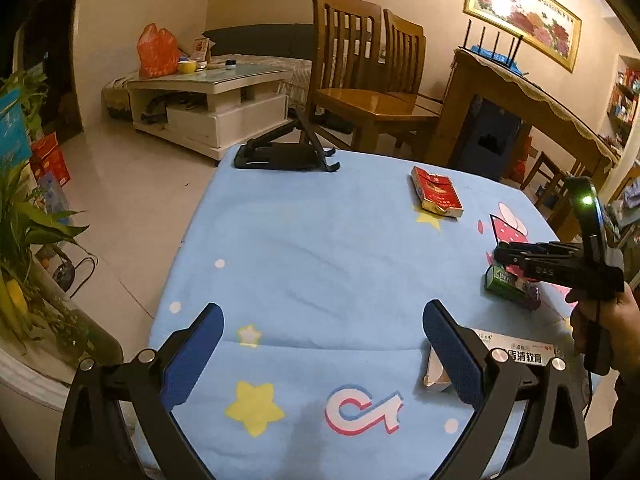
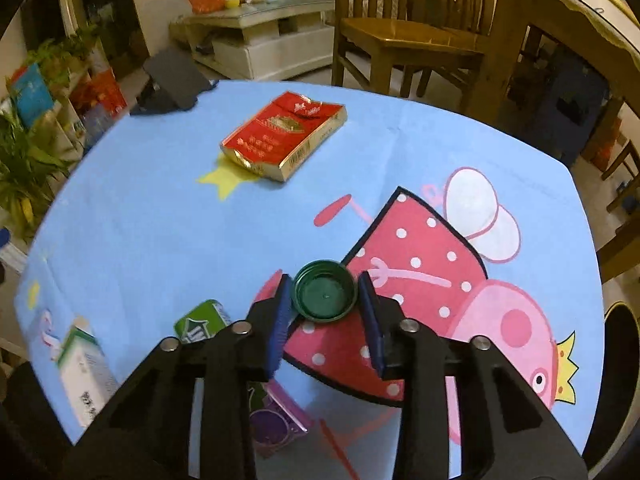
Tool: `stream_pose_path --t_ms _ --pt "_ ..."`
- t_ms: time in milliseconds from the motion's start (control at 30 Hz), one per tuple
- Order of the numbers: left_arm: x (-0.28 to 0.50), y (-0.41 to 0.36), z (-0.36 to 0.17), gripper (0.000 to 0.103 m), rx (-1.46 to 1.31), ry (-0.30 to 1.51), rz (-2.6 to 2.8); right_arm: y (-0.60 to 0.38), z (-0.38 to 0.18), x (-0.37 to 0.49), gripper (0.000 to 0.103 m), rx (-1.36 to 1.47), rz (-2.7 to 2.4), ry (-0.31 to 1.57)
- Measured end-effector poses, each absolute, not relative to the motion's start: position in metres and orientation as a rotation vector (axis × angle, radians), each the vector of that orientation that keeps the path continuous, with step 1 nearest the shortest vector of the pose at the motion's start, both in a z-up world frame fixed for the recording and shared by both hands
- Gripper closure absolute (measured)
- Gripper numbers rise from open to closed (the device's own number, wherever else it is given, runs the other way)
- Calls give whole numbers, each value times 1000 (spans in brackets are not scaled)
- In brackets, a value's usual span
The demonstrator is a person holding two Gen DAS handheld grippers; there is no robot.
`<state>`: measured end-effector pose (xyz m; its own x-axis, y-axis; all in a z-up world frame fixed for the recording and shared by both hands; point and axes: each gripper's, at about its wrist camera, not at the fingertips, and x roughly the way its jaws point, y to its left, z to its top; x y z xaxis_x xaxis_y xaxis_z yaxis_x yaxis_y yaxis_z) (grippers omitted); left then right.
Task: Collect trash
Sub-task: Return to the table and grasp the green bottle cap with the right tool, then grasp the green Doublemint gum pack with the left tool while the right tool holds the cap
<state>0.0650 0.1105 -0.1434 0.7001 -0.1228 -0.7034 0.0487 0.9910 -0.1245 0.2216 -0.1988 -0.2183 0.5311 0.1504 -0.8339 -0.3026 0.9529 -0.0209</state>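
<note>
My right gripper is shut on a green bottle cap, held open side up just above the blue cartoon tablecloth. A crumpled red cigarette pack lies farther out; it also shows in the left wrist view. A green and purple gum box lies under my right gripper, seen in the left wrist view too. A white ointment box lies by my left gripper, which is open and empty above the cloth. The right gripper shows at the right there.
A black phone stand sits at the table's far edge. Wooden chairs and a wooden table stand beyond. A white coffee table with an orange bag is farther back. Potted plants stand left.
</note>
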Motion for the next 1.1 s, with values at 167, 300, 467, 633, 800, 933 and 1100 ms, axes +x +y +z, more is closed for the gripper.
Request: stream_pose_path --t_ms 167,300,467,633,800,933,1100 --pt "78 91 -135 7 -87 789 -164 -198 -216 210 72 -199 268 965" --pt "94 45 -130 7 -29 805 -314 -240 -194 191 72 -11 287 914" --pt "117 -29 -141 7 108 855 -481 -303 -186 154 72 154 269 870" --pt "134 -87 -166 7 217 948 -611 -357 -189 124 72 331 251 822" --pt "145 -107 -184 7 275 994 -581 -368 -188 118 72 365 277 797" --pt "148 -113 -192 7 273 1020 -586 -363 -182 116 72 361 310 778" --pt "150 -118 -196 25 282 1036 -544 -362 -174 110 72 350 318 750"
